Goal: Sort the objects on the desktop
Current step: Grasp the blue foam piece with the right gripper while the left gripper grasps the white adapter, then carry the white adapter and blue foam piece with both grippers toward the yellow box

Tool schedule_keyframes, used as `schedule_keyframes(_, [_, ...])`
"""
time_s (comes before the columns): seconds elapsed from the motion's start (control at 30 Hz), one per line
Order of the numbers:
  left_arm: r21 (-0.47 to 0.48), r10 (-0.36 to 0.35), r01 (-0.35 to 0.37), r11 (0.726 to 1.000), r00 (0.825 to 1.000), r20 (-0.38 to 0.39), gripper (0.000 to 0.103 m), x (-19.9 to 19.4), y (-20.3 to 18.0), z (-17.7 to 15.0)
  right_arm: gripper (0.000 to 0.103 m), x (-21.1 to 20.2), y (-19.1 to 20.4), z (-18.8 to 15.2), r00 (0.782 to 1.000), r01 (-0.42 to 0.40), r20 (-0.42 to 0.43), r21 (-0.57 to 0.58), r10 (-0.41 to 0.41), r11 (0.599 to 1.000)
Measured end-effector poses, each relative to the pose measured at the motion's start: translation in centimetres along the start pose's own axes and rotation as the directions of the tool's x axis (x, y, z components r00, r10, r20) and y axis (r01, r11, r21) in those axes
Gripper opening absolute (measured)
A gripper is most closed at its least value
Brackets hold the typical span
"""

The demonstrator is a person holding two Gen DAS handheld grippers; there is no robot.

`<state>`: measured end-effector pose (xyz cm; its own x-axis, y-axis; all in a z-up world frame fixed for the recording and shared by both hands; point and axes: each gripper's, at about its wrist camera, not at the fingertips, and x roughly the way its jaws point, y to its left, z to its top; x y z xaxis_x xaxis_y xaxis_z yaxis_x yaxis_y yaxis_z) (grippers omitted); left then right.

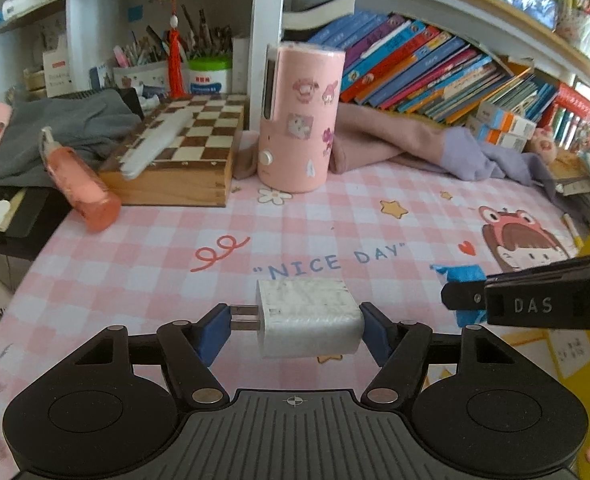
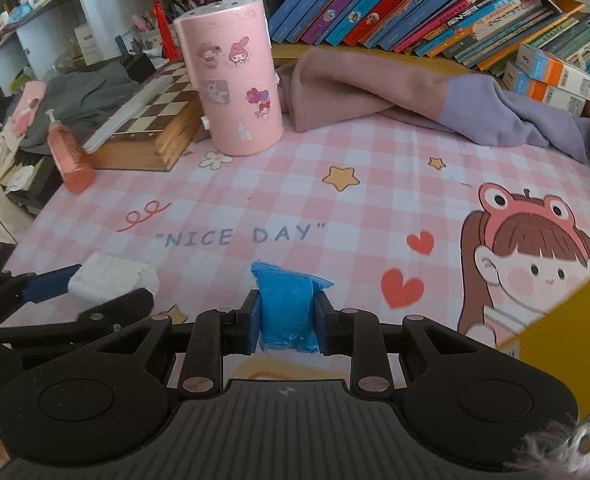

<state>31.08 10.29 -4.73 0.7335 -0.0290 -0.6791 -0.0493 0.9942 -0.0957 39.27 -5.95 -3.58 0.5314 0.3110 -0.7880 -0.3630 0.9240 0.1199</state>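
White charger [image 1: 309,322] clamped lengthwise in left gripper [image 1: 295,330] (prongs leftward); blue packet [image 2: 288,312] pinched in right gripper [image 2: 288,322].

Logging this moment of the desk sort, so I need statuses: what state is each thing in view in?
Left gripper: jaws closed on the white charger.
White charger: held, prongs against one pad.
Right gripper: jaws shut on the blue packet.
Blue packet: pinched upright.
Pink canister: standing.
Chessboard box: closed, flat.
Orange bottle: tilted.
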Motion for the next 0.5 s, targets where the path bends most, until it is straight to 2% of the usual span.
schedule_keyframes(0.5, [-0.042,-0.093,0.096,0.995,0.994,0.064,0.070,-7.9,1.9,-2.5,0.024,-6.7,3.3,-4.5,0.996,0.003,0.088,0.009,-0.004,1.000])
